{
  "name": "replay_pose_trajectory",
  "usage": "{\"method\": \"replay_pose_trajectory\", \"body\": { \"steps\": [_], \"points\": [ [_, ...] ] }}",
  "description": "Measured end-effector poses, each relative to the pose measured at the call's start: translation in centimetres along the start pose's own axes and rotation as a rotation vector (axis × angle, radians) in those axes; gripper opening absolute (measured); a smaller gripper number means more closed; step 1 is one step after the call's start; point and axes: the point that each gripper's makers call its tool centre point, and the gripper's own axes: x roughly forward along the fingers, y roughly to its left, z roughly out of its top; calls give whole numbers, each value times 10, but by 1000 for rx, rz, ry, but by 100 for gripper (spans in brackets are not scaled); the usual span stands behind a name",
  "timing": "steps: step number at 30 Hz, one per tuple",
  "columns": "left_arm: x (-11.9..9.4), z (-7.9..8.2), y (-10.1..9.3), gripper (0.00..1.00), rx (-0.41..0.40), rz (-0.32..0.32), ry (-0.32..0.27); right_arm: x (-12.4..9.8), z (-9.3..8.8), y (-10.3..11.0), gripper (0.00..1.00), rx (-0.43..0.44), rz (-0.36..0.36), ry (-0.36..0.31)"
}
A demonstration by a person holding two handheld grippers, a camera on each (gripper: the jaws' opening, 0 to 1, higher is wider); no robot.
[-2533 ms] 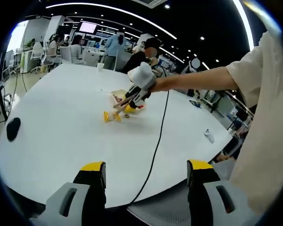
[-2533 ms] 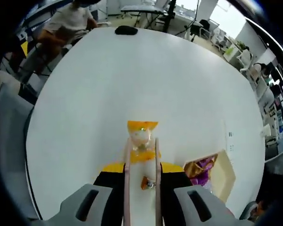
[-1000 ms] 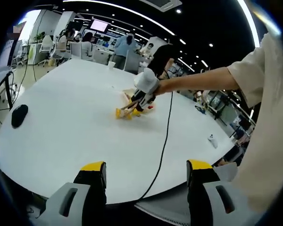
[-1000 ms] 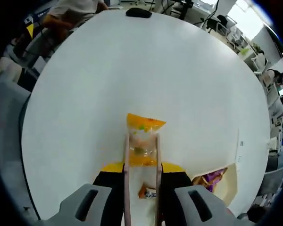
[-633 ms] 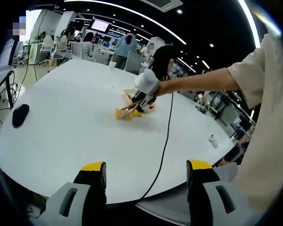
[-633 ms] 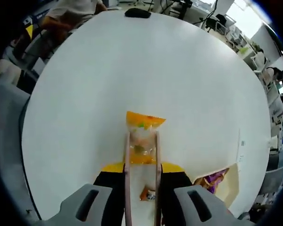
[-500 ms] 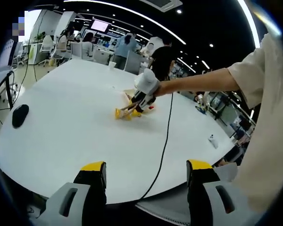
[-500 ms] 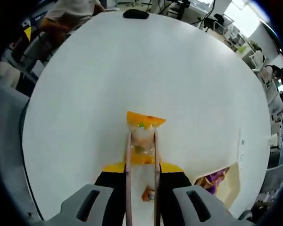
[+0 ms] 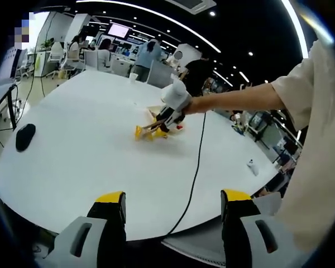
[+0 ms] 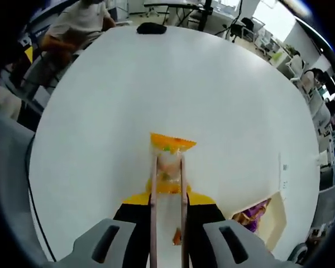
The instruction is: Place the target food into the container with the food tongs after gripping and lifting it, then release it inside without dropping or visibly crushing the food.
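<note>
Above, we see the right gripper point(image 10: 168, 215) clamped on the food tongs point(image 10: 168, 184), whose 2 arms pinch the orange snack packet point(image 10: 168, 162) over the white table point(image 10: 156, 84); the left gripper point(image 9: 172, 209) stands spread; the container point(image 10: 263, 218) lies nearby.

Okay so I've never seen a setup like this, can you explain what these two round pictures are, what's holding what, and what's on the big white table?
A person holds a hand-held gripper in each hand, and each carries a fisheye camera looking along its jaws.

Left gripper view: the left hand-held gripper, jaws apart and empty, watches from the edge of the round white table. Across it, the person's outstretched arm works the right hand-held gripper.

Right gripper view: that gripper clamps pale food tongs, whose tips pinch a clear snack packet with orange ends. At lower right lies a shallow beige cardboard tray holding a purple packet. A black computer mouse rests further off.
</note>
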Motion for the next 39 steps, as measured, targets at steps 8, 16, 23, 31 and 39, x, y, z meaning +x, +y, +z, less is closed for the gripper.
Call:
{"method": "replay_pose_trajectory", "body": {
  "steps": [8,16,23,31,39],
  "points": [
    [1,5,-3,68,19,-12,-2,-16,8,-5,21,42,-30,-48],
    [2,11,-6,69,46,-26,-1,-30,6,-2,21,81,-51,-75],
    [7,19,-11,69,70,-47,-1,-50,3,-12,22,128,-84,-107],
    [12,25,-20,69,101,-76,5,-71,-7,-18,22,159,-121,-118],
    [17,32,-28,69,132,-104,7,-98,-24,-32,22,194,-179,-123]
  ]
}}
